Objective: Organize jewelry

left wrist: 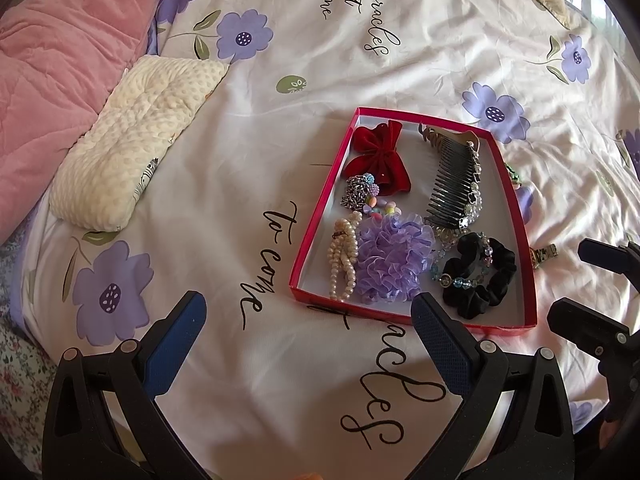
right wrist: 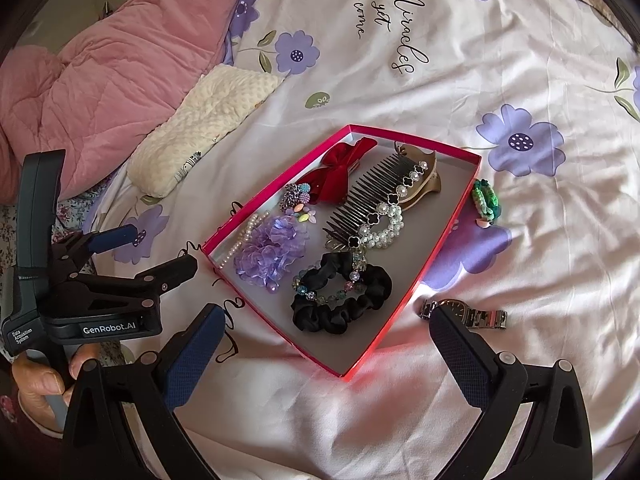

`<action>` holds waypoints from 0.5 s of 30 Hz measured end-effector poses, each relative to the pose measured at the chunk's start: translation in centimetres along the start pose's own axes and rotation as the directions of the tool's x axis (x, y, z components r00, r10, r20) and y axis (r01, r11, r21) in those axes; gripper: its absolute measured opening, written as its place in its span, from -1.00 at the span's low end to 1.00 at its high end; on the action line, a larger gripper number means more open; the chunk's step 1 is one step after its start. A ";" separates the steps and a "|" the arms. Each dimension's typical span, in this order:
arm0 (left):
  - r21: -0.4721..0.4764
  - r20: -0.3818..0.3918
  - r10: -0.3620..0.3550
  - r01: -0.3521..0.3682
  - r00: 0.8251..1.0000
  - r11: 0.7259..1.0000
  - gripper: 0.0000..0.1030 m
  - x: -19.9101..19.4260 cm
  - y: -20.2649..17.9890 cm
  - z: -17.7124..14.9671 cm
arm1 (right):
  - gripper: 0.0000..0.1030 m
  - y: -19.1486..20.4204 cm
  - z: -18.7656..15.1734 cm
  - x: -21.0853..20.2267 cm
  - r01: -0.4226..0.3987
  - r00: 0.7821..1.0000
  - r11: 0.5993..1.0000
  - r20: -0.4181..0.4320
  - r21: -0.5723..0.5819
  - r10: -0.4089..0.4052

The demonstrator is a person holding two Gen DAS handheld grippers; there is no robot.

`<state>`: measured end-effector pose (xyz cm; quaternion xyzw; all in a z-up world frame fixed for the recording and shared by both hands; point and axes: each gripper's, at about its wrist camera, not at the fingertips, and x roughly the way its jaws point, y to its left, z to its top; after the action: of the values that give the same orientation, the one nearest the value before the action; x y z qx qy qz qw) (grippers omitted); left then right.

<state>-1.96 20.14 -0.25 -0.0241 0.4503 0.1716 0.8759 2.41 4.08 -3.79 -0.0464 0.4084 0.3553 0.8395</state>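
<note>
A shallow red box [left wrist: 316,220] [right wrist: 448,236] lies on the bedsheet. It holds a red velvet bow [left wrist: 378,156], a black comb with pearl trim [right wrist: 372,200], a purple frilly scrunchie [left wrist: 394,258], a pearl bracelet [left wrist: 344,256], a black scrunchie [right wrist: 340,304] and a beaded bracelet [right wrist: 332,284]. A metal wristwatch [right wrist: 468,314] lies on the sheet just right of the box, and a green knitted item [right wrist: 486,200] lies further back. My left gripper [left wrist: 308,320] is open and empty in front of the box. My right gripper [right wrist: 326,332] is open and empty, its right finger beside the watch.
A cream dotted pillow [left wrist: 132,136] and a pink quilt [left wrist: 52,60] lie to the left on the bed. The floral sheet [right wrist: 520,80] spreads behind and to the right of the box. A hand holds the left gripper's handle [right wrist: 40,380].
</note>
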 end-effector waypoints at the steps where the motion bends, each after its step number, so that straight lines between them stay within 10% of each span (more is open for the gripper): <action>1: 0.001 -0.001 -0.001 0.001 1.000 1.000 1.00 0.0 0.0 0.0 | 1.00 0.0 0.0 0.0 -0.001 1.000 1.000 0.001 0.000 0.001; 15: 0.005 0.009 -0.002 0.001 1.000 1.000 1.00 -0.4 -0.4 0.1 | 1.00 0.2 0.2 -0.4 -0.003 1.000 1.000 0.017 -0.005 0.003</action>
<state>-1.95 19.65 0.04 -0.0212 0.4468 0.1698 0.8781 2.26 4.04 -3.30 -0.0448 0.4006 0.3578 0.8423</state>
